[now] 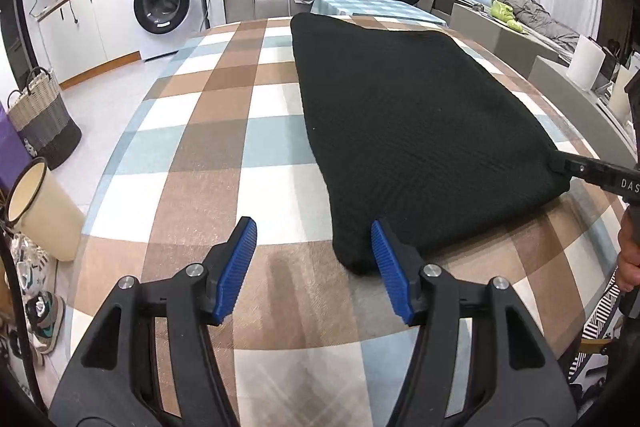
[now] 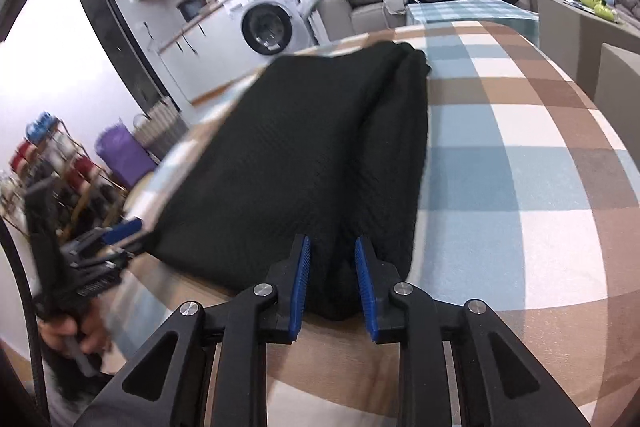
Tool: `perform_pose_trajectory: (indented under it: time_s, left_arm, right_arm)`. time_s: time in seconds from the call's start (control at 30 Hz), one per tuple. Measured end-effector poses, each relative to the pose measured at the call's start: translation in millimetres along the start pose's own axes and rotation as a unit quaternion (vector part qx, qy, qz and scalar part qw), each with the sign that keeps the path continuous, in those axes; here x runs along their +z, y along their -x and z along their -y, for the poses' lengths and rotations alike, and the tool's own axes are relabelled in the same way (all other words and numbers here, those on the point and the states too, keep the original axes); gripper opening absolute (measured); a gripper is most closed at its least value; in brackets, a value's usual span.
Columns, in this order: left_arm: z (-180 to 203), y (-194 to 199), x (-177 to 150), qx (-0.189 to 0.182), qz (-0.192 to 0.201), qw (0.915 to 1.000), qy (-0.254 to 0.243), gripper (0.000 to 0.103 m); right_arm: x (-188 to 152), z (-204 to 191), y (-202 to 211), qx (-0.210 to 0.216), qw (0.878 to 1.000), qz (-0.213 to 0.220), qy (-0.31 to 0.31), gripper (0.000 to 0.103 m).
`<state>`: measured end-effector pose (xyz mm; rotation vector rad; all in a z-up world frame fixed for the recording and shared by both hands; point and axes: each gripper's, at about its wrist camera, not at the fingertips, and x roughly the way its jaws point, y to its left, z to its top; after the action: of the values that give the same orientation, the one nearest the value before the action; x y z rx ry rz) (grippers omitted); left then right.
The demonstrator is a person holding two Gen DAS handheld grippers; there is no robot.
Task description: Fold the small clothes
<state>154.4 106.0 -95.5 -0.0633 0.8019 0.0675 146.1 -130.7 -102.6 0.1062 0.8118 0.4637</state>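
Left gripper [image 1: 314, 267] first, in its own wrist view: jaws spread wide, nothing between them. Its right blue pad [image 1: 390, 269] sits against the near-left corner of the black garment [image 1: 420, 131]; the left pad rests over bare cloth. Whether the right pad touches the fabric or only overlaps it in view, I cannot tell. Likely lined up to take that corner.

- Garment lies flat on the checked tablecloth [image 1: 208, 131], right of centre, running away from the camera, already a neat rectangle with a rounded near edge, which suggests at least one fold is made.
- At the far right, a black finger of the right gripper [image 1: 560, 165] meets the garment's near-right corner. Jaw state not readable from this angle.
- Beyond the table: washing machine [image 1: 166, 3], sofa with a dark heap of clothes.

Right wrist view:

- Right gripper [image 2: 332, 283] has its jaws partly closed, with a bunched near corner of the black garment [image 2: 312, 155] between the blue pads. Both pads appear to press the fabric, so I judge it gripped, though the contact is not sharp.
- A lengthwise crease near the garment's right edge shows doubled layers. Holding this corner probably anchors that side for a paired lift.
- Left gripper [image 2: 116, 239] shows at the lower left, motion-blurred, near the garment's other near corner.
- Tablecloth [image 2: 520, 147] right of the garment is bare.

Judgement: one corner secured, the other not yet taken.
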Motion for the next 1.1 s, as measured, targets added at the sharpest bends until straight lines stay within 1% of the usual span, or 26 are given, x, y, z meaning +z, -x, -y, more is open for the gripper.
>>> perform_pose_trajectory:
  time_s: [0.07,0.1,0.13,0.17,0.2,0.23,0.27,0.3,0.37,0.4,0.47,0.53,0.63,0.77,0.97,1.1]
  left_arm:
    - [-1,4,0,0.0,0.006,1.0,0.001,0.058]
    - [-2,7,-1,0.0,0.01,0.9999,0.002,0.059]
    - [-2,10,-1,0.001,0.016,0.9999,0.005,0.06]
    - [-3,14,-2,0.002,0.022,0.9997,0.007,0.062]
    - [-3,18,-3,0.002,0.029,0.9995,0.009,0.066]
    - [-2,22,-4,0.001,0.036,0.9993,0.011,0.073]
    - [-1,26,-6,-0.001,0.044,0.999,0.013,0.076]
    - [0,32,-8,-0.004,0.054,0.9984,0.015,0.082]
    - [3,41,-11,-0.011,0.07,0.9974,0.016,0.084]
    - [5,45,-14,-0.014,0.076,0.9969,0.015,0.085]
    - [9,52,-18,-0.017,0.086,0.996,0.013,0.09]
    - [13,59,-21,-0.02,0.099,0.9948,0.012,0.101]
    - [19,67,-26,-0.023,0.119,0.9926,0.009,0.102]
    - [24,70,-27,-0.023,0.123,0.992,0.015,0.102]
    - [29,74,-28,-0.009,0.134,0.9909,0.011,0.102]
    - [29,77,-30,-0.01,0.138,0.9903,0.013,0.102]
  right_arm:
    - [-1,-2,6,-0.008,1.0,0.007,0.011,0.032]
    - [-2,-4,10,-0.015,1.0,0.014,0.016,0.043]
    - [-3,-4,14,-0.026,0.999,0.023,0.019,0.059]
    - [-3,-5,18,-0.038,0.998,0.033,0.024,0.067]
    - [-4,-5,23,-0.046,0.998,0.044,0.031,0.08]
    - [-7,-6,29,-0.047,0.997,0.052,0.037,0.085]
    - [-9,-8,34,-0.044,0.996,0.061,0.045,0.09]
    - [-9,-10,37,-0.039,0.996,0.067,0.051,0.092]
    - [-12,-14,45,-0.033,0.994,0.079,0.062,0.101]
    - [-15,-16,49,-0.024,0.993,0.09,0.069,0.103]
    - [-18,-18,55,-0.016,0.991,0.109,0.073,0.103]
    - [-21,-20,59,-0.01,0.989,0.125,0.077,0.103]
    - [-24,-23,67,-0.003,0.987,0.145,0.076,0.103]
    - [-27,-25,74,0.015,0.983,0.167,0.071,0.103]
    - [-31,-31,70,0.028,0.982,0.168,0.088,0.103]
    - [-37,-34,64,0.039,0.98,0.166,0.098,0.103]
